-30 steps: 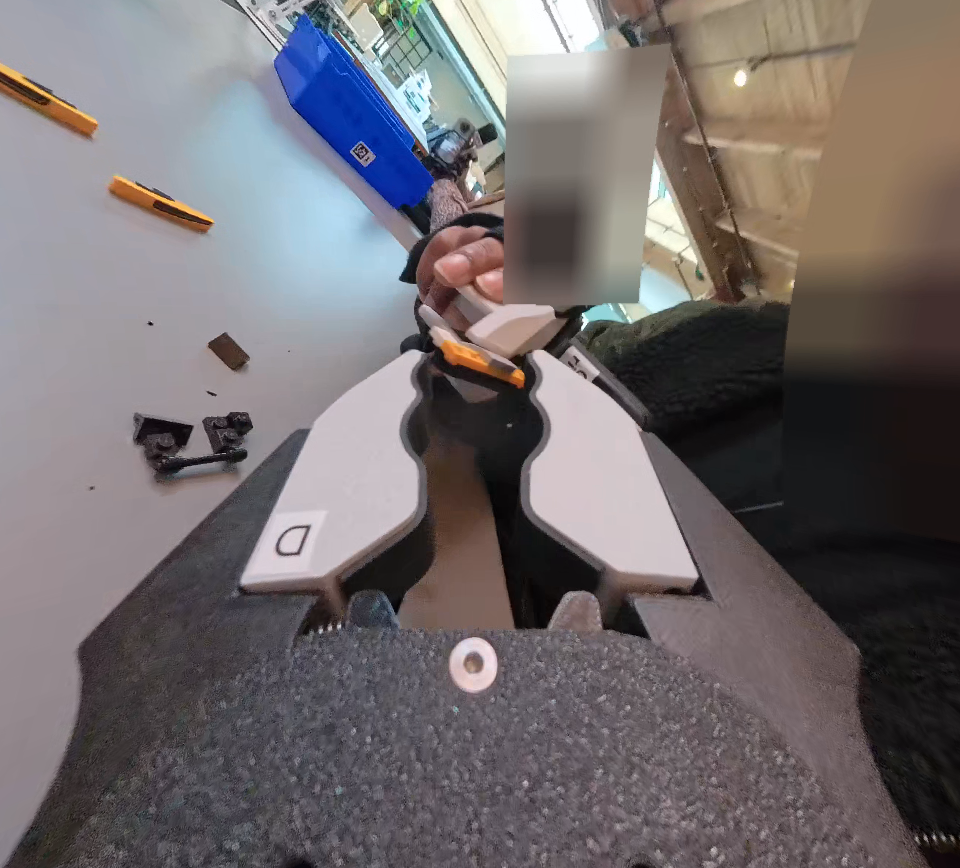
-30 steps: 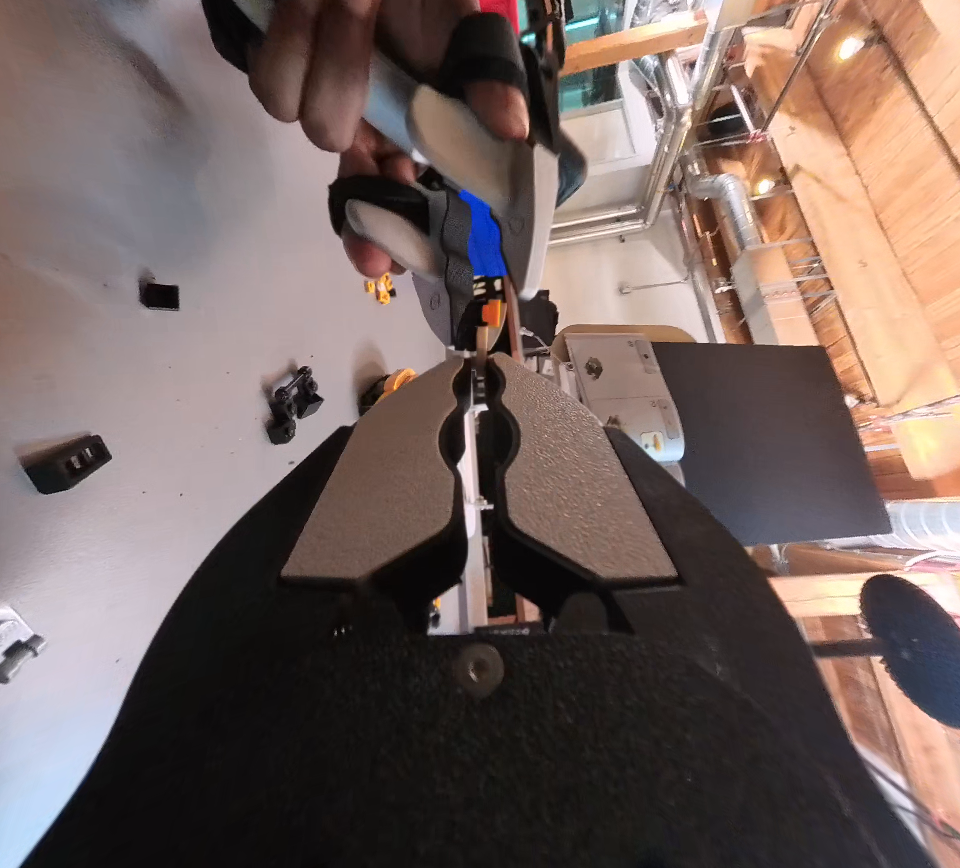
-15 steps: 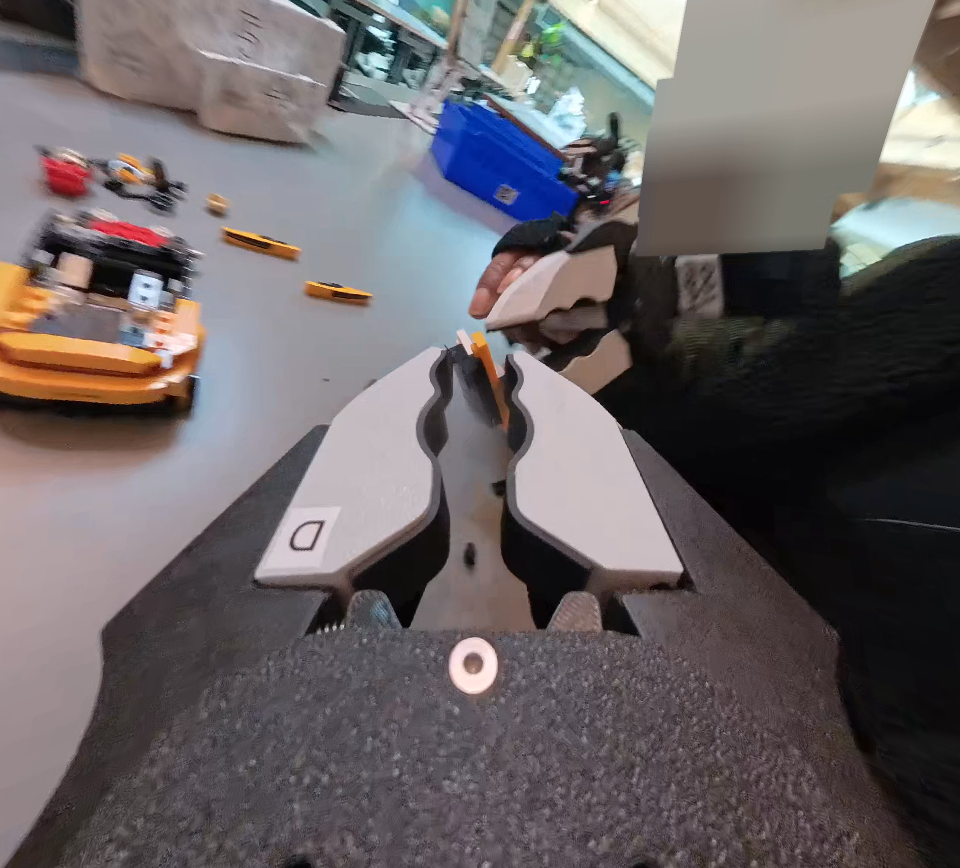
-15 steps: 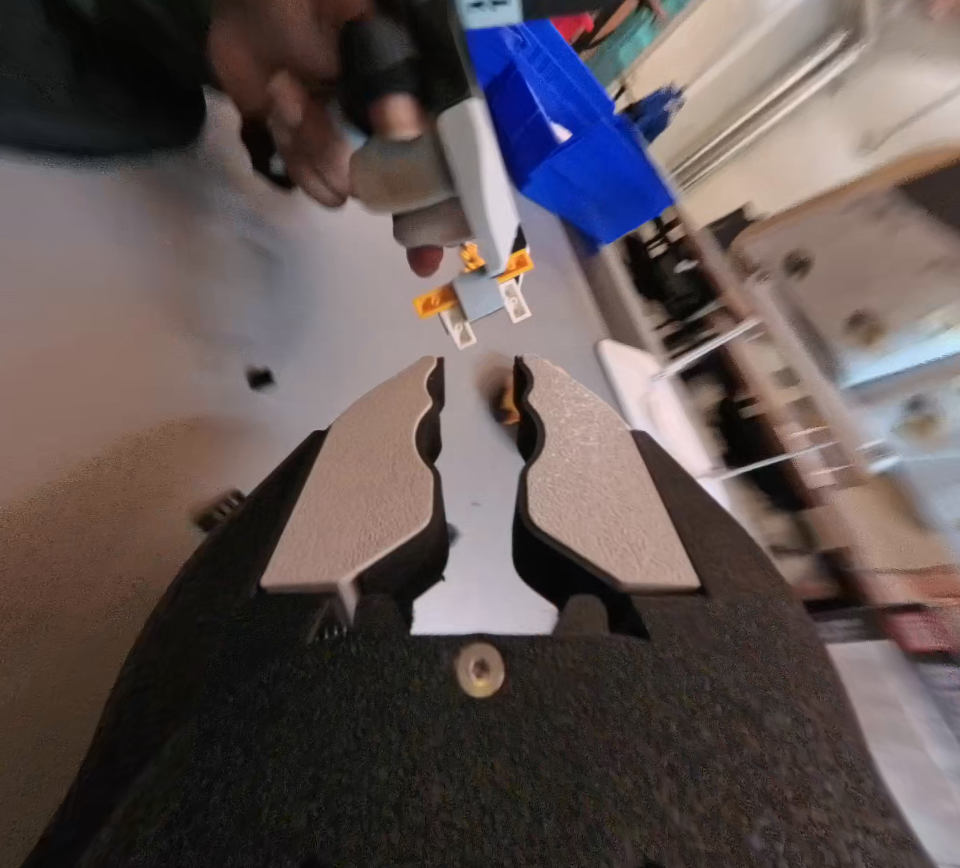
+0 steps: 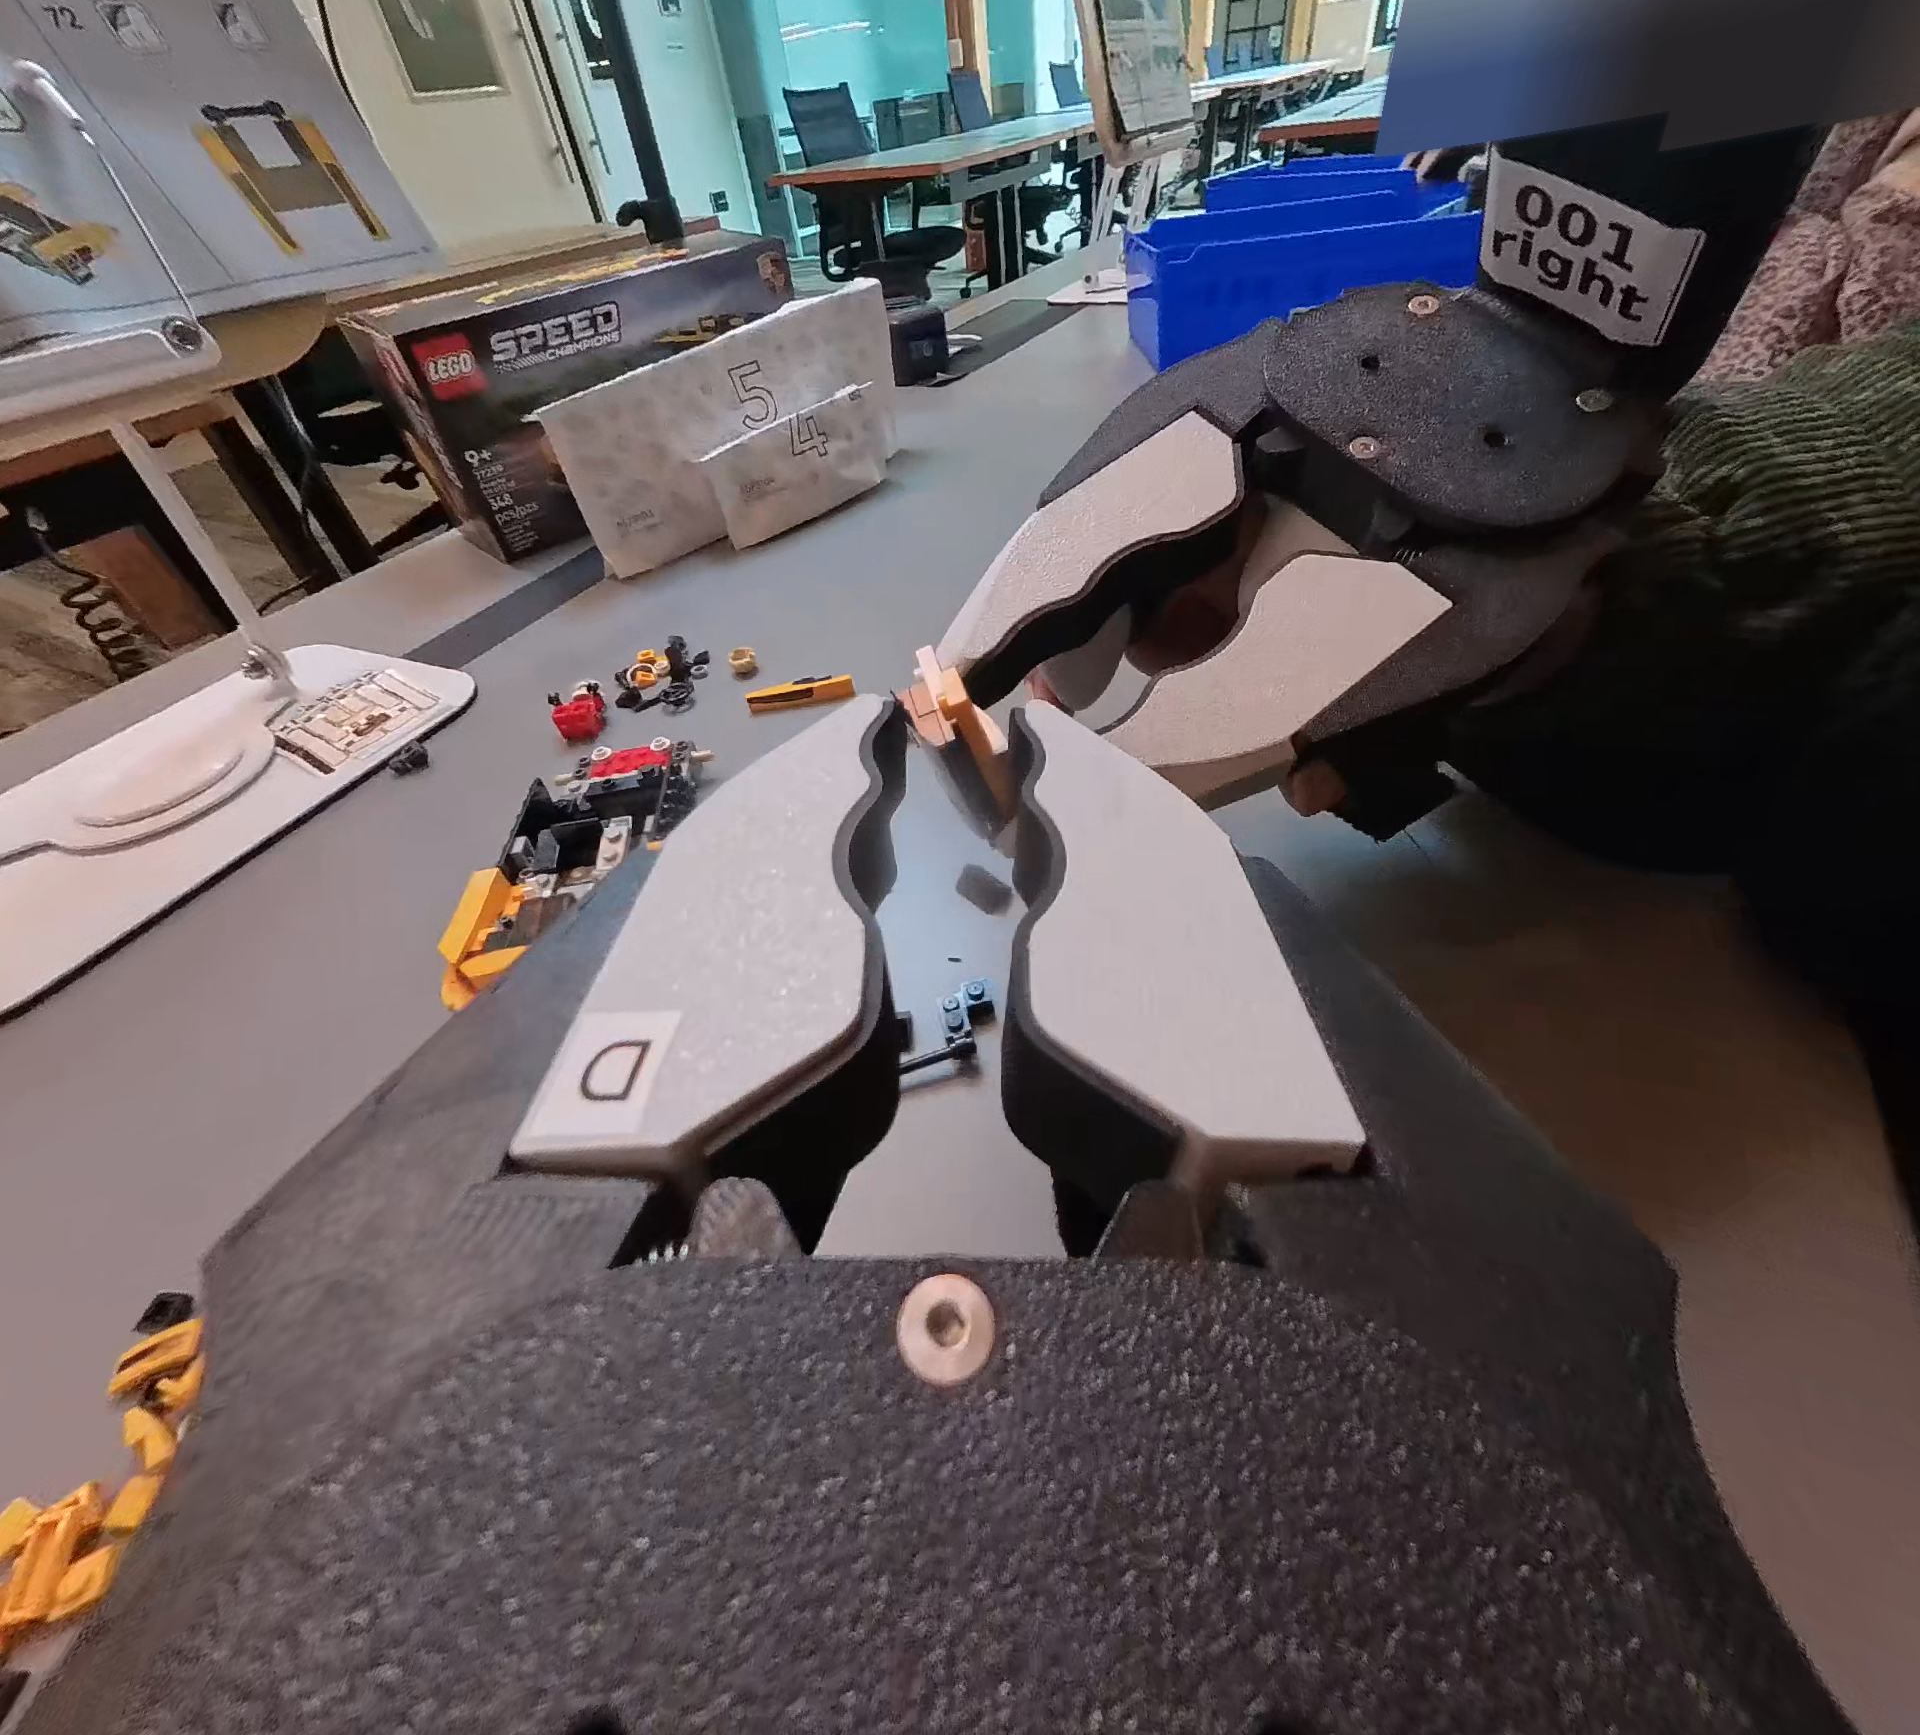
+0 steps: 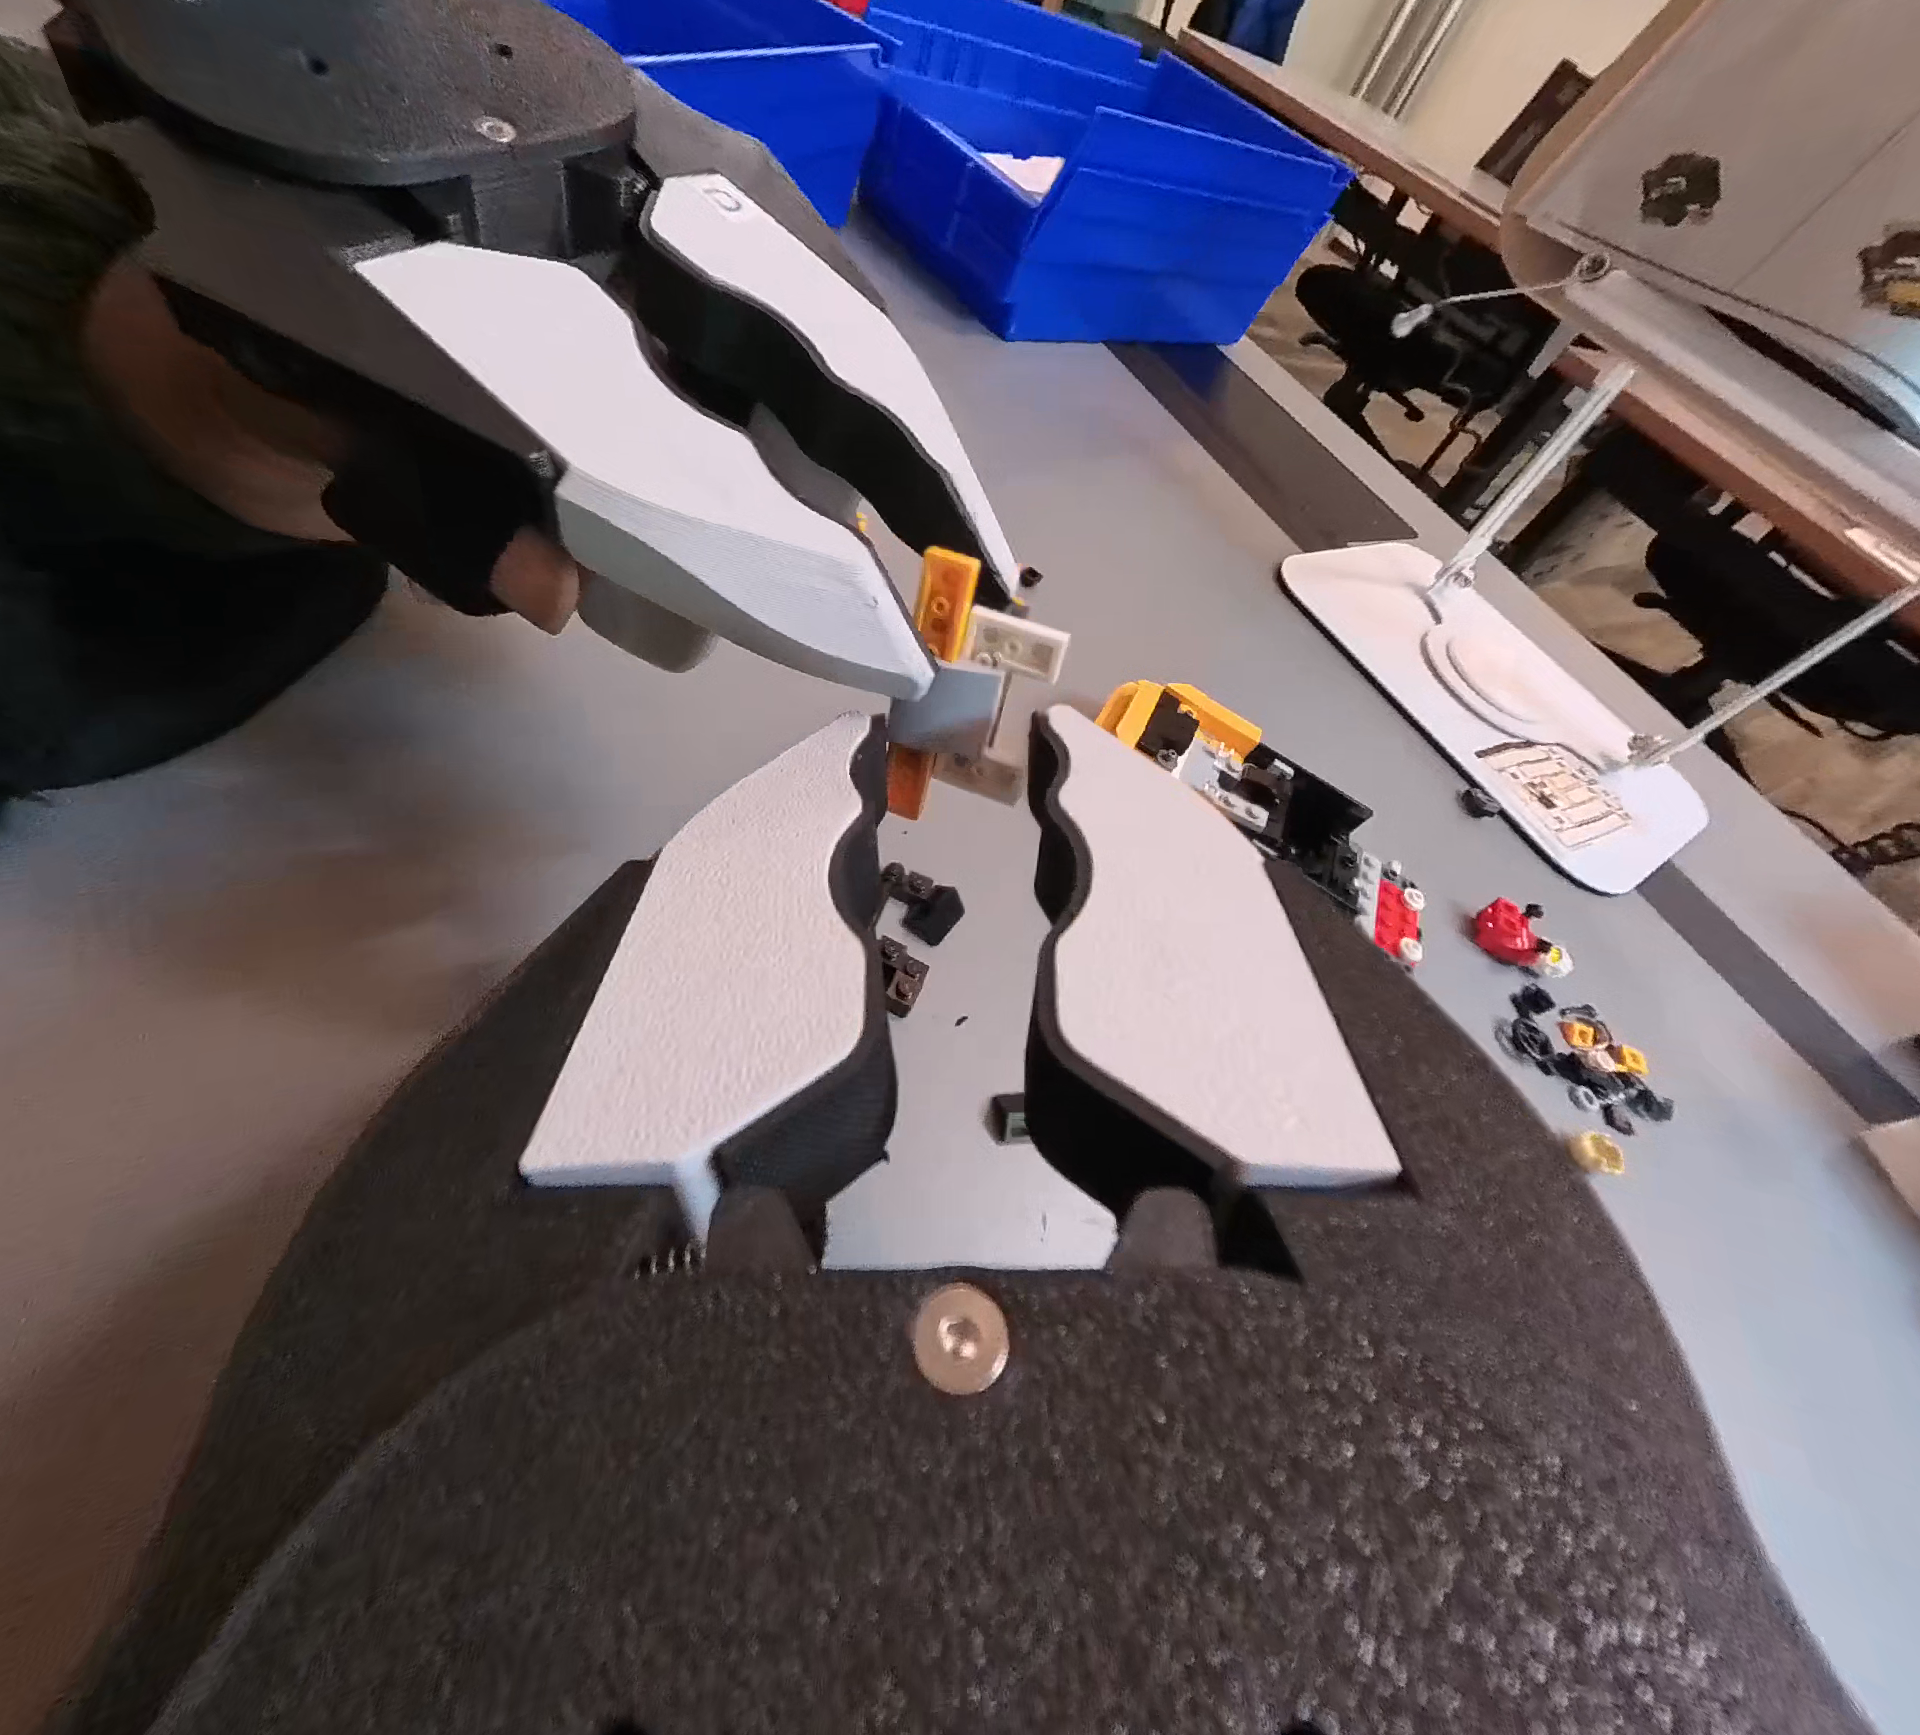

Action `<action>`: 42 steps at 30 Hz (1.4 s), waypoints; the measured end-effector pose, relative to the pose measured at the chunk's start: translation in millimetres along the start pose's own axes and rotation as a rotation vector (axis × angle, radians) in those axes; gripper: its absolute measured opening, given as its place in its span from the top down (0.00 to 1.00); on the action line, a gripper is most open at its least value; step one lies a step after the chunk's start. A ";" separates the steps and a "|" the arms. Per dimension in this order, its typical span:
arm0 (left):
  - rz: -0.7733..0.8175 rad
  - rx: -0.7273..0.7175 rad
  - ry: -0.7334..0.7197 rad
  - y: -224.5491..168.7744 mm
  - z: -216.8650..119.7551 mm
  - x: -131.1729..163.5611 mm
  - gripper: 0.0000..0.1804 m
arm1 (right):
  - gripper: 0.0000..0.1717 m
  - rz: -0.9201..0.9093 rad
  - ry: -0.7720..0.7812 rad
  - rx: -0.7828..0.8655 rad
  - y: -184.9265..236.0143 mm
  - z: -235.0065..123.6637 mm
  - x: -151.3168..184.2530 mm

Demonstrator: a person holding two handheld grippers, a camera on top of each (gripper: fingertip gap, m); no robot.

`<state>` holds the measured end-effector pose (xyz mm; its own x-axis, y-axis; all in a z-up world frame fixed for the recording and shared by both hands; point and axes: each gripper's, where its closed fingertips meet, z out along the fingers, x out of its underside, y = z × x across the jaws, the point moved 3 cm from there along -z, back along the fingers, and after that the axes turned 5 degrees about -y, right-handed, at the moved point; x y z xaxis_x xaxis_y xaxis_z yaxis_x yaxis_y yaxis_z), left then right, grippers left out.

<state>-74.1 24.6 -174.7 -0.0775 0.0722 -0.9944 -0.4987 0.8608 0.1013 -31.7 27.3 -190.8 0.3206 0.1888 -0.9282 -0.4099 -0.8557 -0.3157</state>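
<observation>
Orange-and-grey brick assembly (image 6: 951, 646) sits clamped in left gripper (image 5: 961, 750) above the table's (image 5: 312, 1010) middle; right gripper (image 6: 951, 755) fingers apart around its lower end, best squeezed squarely

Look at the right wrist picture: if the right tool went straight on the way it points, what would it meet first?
Most likely the small orange, grey and white brick assembly gripped by the left tool, right at the right tool tips; depth is hard to judge.
</observation>
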 end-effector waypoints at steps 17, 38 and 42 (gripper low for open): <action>-0.328 0.124 0.122 7.0 -2.0 18.5 0.93 | 0.90 -0.415 0.100 0.078 2.9 1.6 12.0; -0.260 0.075 0.268 6.6 5.5 35.4 0.93 | 0.89 -0.557 0.084 0.059 5.7 2.0 21.9; -0.304 0.064 0.276 9.1 5.2 37.7 0.93 | 0.90 -0.556 0.103 0.060 5.4 5.3 24.0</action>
<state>-77.1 37.8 -211.4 -0.1681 -0.3204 -0.9323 -0.4803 0.8525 -0.2064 -30.8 29.8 -215.9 0.5821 0.5528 -0.5963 -0.2023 -0.6119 -0.7646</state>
